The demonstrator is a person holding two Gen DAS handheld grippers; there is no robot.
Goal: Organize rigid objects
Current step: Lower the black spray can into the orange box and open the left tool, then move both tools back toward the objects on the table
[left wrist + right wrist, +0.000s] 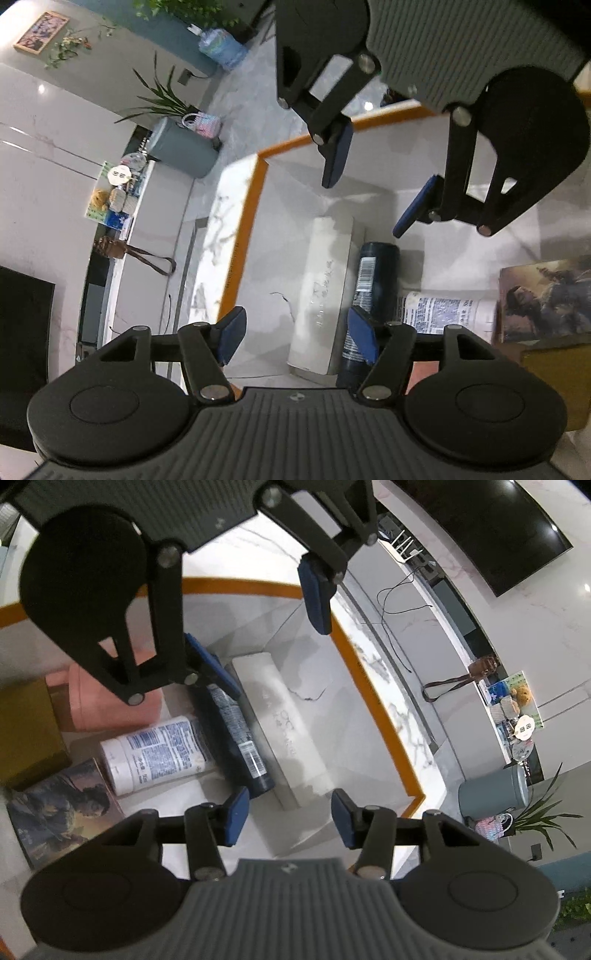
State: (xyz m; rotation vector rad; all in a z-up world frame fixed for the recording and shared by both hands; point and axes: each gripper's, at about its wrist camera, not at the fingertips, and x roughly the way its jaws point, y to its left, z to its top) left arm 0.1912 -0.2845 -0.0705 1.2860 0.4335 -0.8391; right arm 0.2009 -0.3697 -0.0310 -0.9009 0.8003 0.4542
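Hovering above the white marble counter (pixel 369 192) with its orange rim, the left hand-held gripper (pixel 297 334) and right hand-held gripper (pixel 288 821) are both spread wide and empty. Sorting looks partly done: a long white rectangular box (pixel 280 723), a dark blue cylindrical can (pixel 240 738) and a white labelled bottle (pixel 155 749) lie side by side, touching. A picture-covered book (pixel 62 808), gold box (pixel 26 731) and pink box (pixel 107 701) sit close by. No container is visible.

One long white box (pixel 325 291), one dark spray can (pixel 373 295), one white labelled bottle (pixel 447 310), one picture book (pixel 546 299), one pink box (pixel 110 705), one mustard box (pixel 26 734).
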